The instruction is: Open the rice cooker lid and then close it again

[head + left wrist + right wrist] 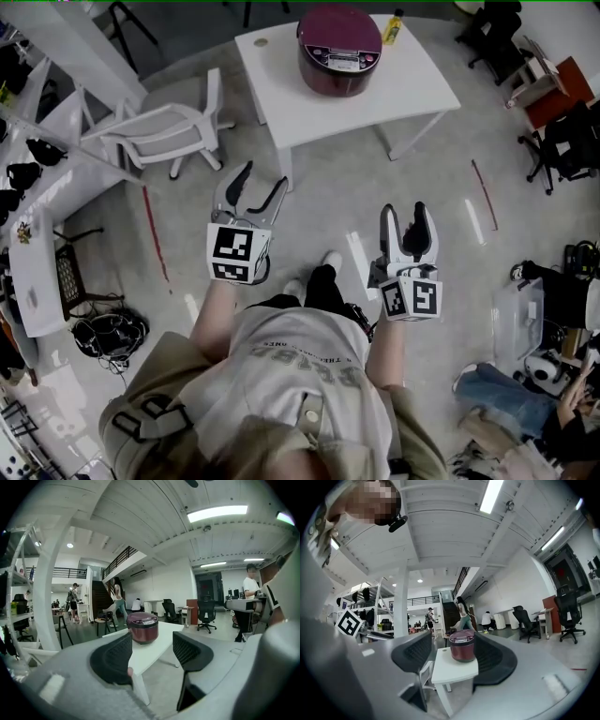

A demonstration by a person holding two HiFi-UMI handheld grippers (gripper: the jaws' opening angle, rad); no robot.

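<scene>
The dark red rice cooker (339,47) stands with its lid down on a small white table (412,89) at the top of the head view, well ahead of both grippers. My left gripper (261,187) is held out over the floor, jaws apart and empty. To its right, my right gripper (405,220) is also open and empty. In the left gripper view the rice cooker (142,626) shows far off between the pads of the left gripper (152,651). The right gripper view frames the rice cooker (462,651) between the pads of the right gripper (453,654).
A yellow bottle (394,26) stands on the table behind the cooker. A white chair (164,131) sits left of the table, with shelving (37,187) further left. Office chairs (562,141) and floor clutter (534,375) lie to the right. People (117,599) move in the background.
</scene>
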